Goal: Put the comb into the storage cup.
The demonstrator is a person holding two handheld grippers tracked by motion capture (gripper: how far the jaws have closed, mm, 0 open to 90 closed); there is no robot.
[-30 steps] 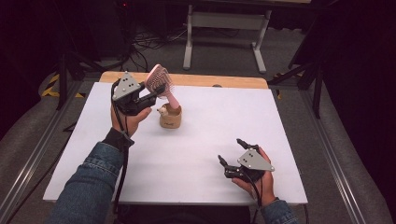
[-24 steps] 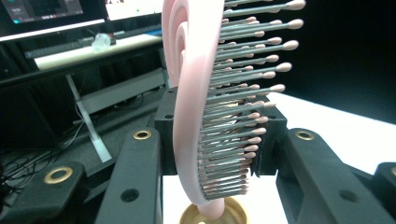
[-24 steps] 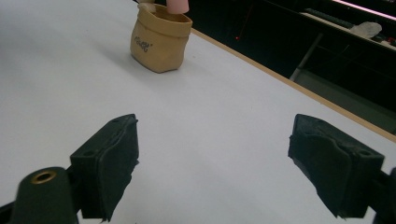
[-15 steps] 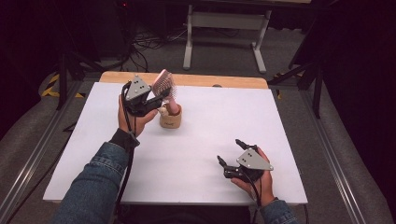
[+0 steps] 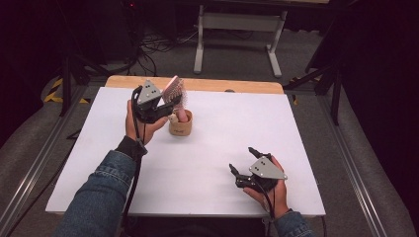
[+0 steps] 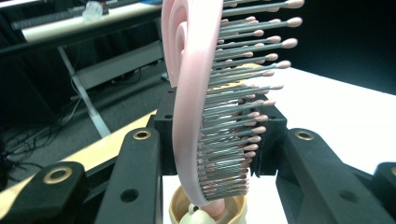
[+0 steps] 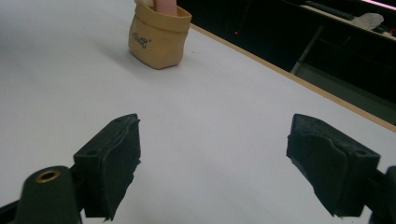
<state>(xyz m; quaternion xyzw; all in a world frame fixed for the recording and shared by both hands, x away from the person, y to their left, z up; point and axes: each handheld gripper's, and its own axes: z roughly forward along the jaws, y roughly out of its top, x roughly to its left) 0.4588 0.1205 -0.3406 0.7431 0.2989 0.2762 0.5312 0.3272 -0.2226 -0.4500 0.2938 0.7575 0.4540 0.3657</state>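
While clamped in left gripper (image 5: 165,106) — hairbrush (image 5: 174,91) upright over pouch (image 5: 180,126).

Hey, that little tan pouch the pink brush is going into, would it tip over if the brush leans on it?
Probably fairly easily. The tan pouch looks small and soft-sided with a rolled rim, so it likely weighs little. The pink hairbrush, clamped in the left gripper, stands much taller than it, so once released its head may lever the pouch over. The smooth white table may also let it slide.

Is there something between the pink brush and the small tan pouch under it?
The brush, held by the left gripper, already has its handle inside the pouch. A pale item shares the pouch beside it; nothing visible blocks it.
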